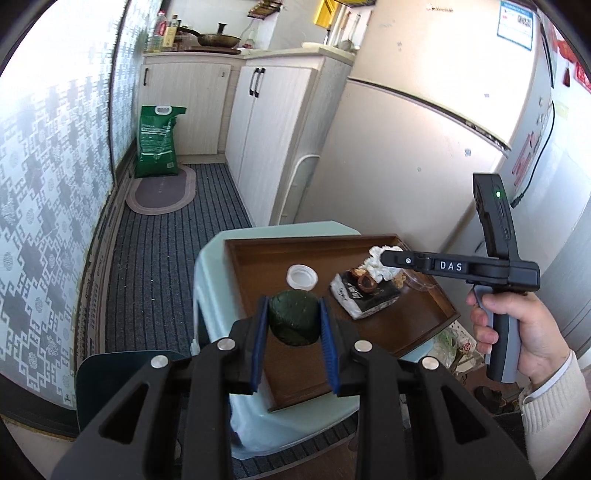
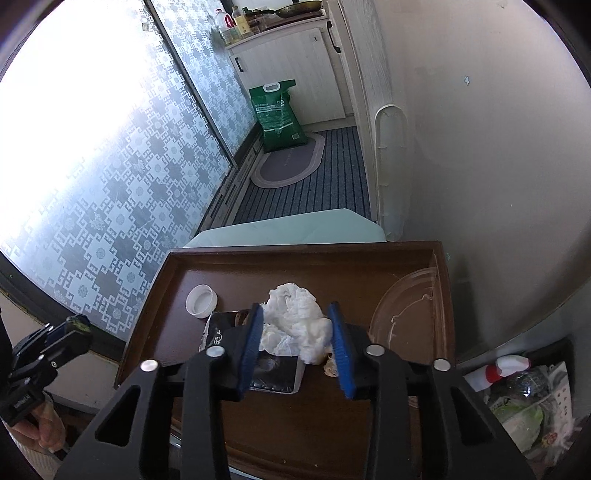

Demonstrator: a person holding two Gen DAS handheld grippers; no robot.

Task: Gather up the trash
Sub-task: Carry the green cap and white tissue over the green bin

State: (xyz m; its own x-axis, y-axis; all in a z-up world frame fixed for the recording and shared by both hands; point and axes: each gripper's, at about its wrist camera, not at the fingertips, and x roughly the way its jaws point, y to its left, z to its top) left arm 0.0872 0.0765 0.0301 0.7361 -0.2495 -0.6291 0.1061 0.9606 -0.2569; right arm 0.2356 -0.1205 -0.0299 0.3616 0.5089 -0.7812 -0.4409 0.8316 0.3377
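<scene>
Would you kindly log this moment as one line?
left gripper: shut on green wad | right gripper: shut on tissue | cap: on tray

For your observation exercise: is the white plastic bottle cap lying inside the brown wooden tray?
Yes, the white plastic bottle cap rests on the floor of the brown wooden tray, near its left wall.

Glossy brown wooden tray (image 2: 229,254), crumpled white paper tissue (image 2: 295,317), smooth white plastic cap (image 2: 201,301).

Far counter: frying pan (image 1: 216,38), bottles (image 1: 162,31)
Far floor: green sack (image 1: 157,142), oval mat (image 1: 162,190)
Right: refrigerator (image 1: 424,122)
</scene>
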